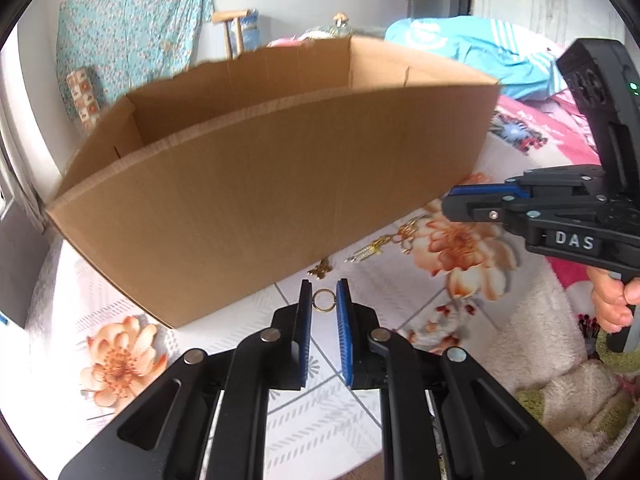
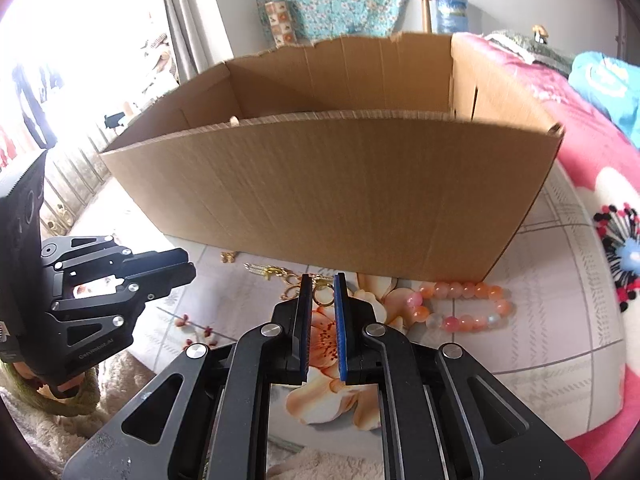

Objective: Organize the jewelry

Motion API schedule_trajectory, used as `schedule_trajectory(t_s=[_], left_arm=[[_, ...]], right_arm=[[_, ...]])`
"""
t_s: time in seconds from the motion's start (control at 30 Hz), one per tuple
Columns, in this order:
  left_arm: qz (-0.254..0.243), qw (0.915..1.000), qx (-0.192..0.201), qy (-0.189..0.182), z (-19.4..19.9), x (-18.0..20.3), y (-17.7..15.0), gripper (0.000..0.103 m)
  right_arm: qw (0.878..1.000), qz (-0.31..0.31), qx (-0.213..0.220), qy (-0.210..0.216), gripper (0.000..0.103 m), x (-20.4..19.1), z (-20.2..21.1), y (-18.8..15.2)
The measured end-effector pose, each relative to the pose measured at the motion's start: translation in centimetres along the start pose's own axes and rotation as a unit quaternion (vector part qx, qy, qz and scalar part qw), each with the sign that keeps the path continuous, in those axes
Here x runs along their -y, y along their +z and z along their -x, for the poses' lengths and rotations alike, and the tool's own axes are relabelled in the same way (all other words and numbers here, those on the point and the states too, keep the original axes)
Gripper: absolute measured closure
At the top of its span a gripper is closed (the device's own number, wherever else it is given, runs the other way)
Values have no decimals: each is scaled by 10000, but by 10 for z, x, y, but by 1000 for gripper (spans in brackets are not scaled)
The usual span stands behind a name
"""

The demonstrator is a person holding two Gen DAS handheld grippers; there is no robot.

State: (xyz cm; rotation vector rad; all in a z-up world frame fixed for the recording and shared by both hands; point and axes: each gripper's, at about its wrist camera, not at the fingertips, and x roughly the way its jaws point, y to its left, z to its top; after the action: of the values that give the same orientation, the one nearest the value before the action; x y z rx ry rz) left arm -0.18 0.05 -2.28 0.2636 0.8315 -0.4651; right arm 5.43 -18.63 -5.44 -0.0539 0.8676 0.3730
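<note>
A small gold ring [image 1: 323, 300] lies flat on the floral sheet [image 1: 120, 288] near an open cardboard box [image 1: 256, 200]. Close by lie a gold butterfly charm [image 1: 320, 269] and a gold chain [image 1: 384, 242]. A bracelet [image 2: 464, 307] of orange and pink beads lies in a loop just beside the box.

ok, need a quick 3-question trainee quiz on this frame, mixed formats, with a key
1. True or false: the bead bracelet lies inside the cardboard box.
2. What sits between the fingertips of the left hand-held gripper? A) gold ring B) bead bracelet C) butterfly charm
3. Short answer: which hand-held gripper, left or right, is nearer the bracelet?

Key: 1 false, it lies on the cloth in front of the box; 2 A; 3 right.
</note>
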Motion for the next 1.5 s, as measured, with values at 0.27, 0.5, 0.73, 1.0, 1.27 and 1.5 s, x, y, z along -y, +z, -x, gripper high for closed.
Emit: schedule_trajectory(t_s=[0.27,0.5,0.73,1.0,1.27,1.5], left_arm=[[-130,9942,973,-447,71,3,31,91],[48,9919,1084,-665,67,-23,100,91],[807,9928,-122,-875,-13,-70,151,91],[1237,9867,-706,-778,-56,-74,163,90],[1338,9858,-579,-835,-56,-77,168,87],[1281,9871,-213,-938,-22,-73,162,86]], right_arm=[[9967,177,732,313,94,-15,58,23],[9922,414,990,639,94,-13,68,91],[9969,-16,-322,723,94,11,-12,154],[9936,-346,-953,492,88,28,-60,169],[9941,-556,-735,575,84,43,-49,170],[9965,-546,-266,571,77,43,-11,169]])
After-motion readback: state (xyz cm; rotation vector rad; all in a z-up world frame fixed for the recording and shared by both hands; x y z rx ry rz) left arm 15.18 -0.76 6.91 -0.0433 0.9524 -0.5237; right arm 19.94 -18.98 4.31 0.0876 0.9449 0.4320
